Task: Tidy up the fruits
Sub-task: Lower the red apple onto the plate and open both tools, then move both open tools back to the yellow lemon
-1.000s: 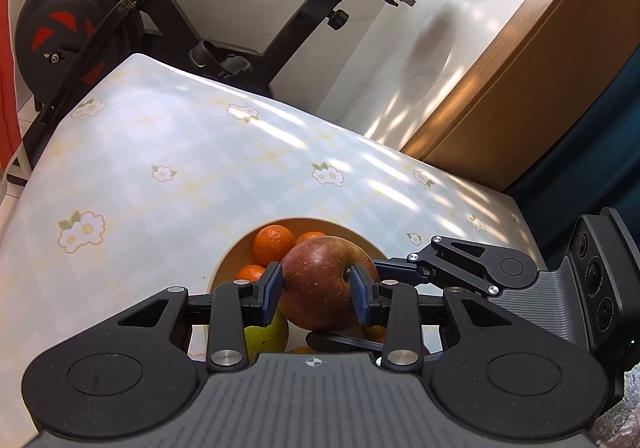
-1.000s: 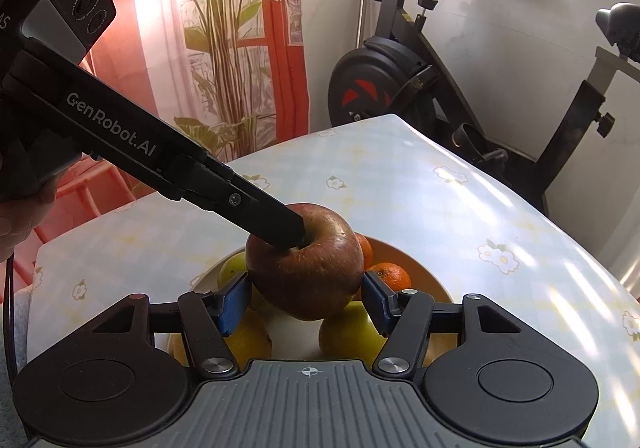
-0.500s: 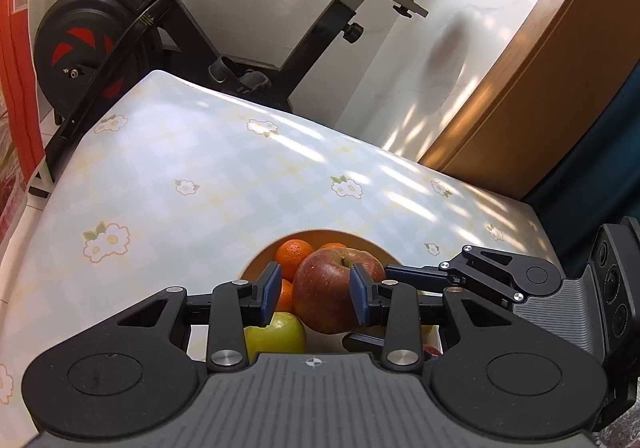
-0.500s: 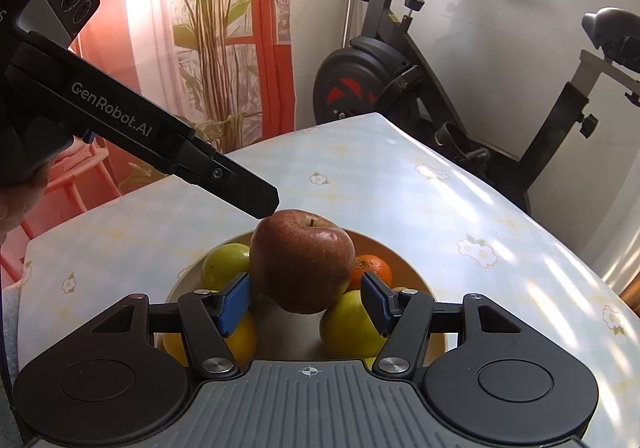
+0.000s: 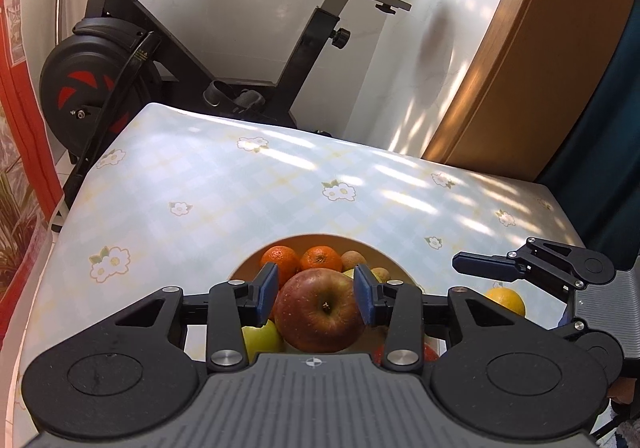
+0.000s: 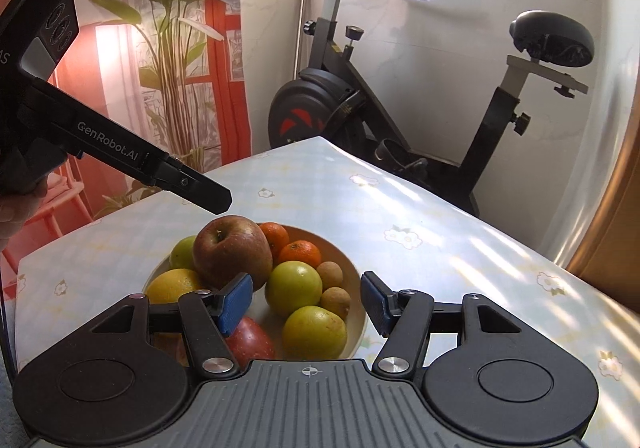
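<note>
A large red apple (image 5: 320, 314) rests on top of the fruit pile in a tan bowl (image 6: 356, 268); it also shows in the right wrist view (image 6: 231, 250). The bowl holds oranges (image 6: 300, 253), green-yellow fruits (image 6: 294, 288), small brown fruits (image 6: 330, 275) and another red fruit (image 6: 250, 342). My left gripper (image 5: 316, 294) is open, its blue pads either side of the apple and clear of it. My right gripper (image 6: 306, 302) is open and empty, just above the bowl's near side. The left gripper's finger (image 6: 200, 194) hovers above the apple.
The bowl sits on a table with a pale checked flowered cloth (image 5: 248, 188). An exercise bike (image 6: 360, 108) stands behind the table's far edge. A wooden door (image 5: 532, 68) is at right; plants and an orange curtain (image 6: 192, 48) are at left.
The left gripper has let go of the apple, opened and drawn back upward. The apple now rests on the pile. The right gripper has pulled back and shifted right, opening wider.
</note>
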A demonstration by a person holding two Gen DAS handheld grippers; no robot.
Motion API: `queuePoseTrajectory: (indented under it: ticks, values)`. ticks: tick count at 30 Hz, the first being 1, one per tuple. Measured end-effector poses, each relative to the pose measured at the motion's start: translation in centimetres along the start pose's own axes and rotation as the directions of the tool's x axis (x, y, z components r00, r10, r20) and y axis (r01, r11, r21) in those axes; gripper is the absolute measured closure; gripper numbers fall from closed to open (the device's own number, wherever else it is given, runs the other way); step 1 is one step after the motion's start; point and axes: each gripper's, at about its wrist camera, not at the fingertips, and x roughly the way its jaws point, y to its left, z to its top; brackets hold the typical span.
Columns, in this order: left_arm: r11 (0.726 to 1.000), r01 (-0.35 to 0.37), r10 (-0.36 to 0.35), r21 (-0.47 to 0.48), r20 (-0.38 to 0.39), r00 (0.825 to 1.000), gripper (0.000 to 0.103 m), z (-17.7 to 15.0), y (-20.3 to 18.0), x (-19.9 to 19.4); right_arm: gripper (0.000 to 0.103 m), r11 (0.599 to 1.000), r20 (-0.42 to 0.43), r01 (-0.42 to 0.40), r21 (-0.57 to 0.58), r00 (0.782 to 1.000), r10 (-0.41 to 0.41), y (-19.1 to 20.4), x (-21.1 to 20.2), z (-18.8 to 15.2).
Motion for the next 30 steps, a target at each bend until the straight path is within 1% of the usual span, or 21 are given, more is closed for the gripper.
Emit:
queuePoseTrajectory:
  ticks: [5,13,16,17,18,24,30]
  values:
    - [1.0,0.012,-0.012,0.029,0.008,1.0,0.06,-0.2,-1.9,0.3,0.046,0.997,0.038,0.061,0.05,0.997,-0.063,-2.5,-3.0,-2.2]
    - [0.996,0.021,-0.021,0.085,0.005,1.0,0.058,-0.5,-5.1,1.3,0.046,0.985,0.042,0.117,0.128,0.991,-0.123,-5.2,-6.0,-6.2]
    - [0.994,0.03,-0.03,0.104,-0.001,1.0,0.058,-0.6,-6.4,1.8,0.044,0.981,0.037,0.131,0.146,0.99,-0.137,-5.8,-6.7,-7.5]
    - [0.994,0.034,-0.034,0.107,-0.001,0.999,0.058,-0.7,-6.6,1.9,0.041,0.979,0.036,0.133,0.152,0.989,-0.14,-6.0,-6.9,-7.9]
    - [0.993,0.038,-0.038,0.11,-0.002,0.999,0.058,-0.7,-7.0,2.0,0.041,0.978,0.035,0.136,0.161,0.989,-0.143,-6.2,-7.0,-8.3]
    - [0.989,0.078,-0.074,0.129,-0.03,0.997,0.058,-1.1,-8.8,3.3,0.041,0.971,0.007,0.138,0.194,0.99,-0.142,-7.1,-7.0,-10.1]
    - [0.982,0.119,-0.108,0.148,-0.078,0.991,0.058,-1.5,-10.4,5.2,0.042,0.974,-0.029,0.134,0.181,0.991,-0.131,-7.2,-6.6,-11.3]
